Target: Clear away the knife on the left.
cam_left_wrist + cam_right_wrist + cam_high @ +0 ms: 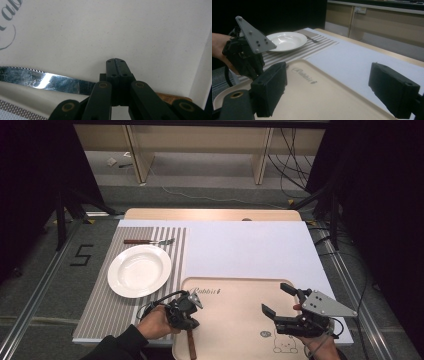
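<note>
Left gripper point(189, 320): lowered at tray's point(235, 320) near-left corner, fingers clenched on knife point(47, 81) where blade met handle. Knife: serrated steel blade, brown wooden handle, lying on tray. Right gripper point(282, 302): hovering over tray's right side, fingers released, wide apart. Serration legible from left gripper view alone. Plate point(139, 270), fork point(150, 241): on striped mat point(100, 310), desk's left.
</note>
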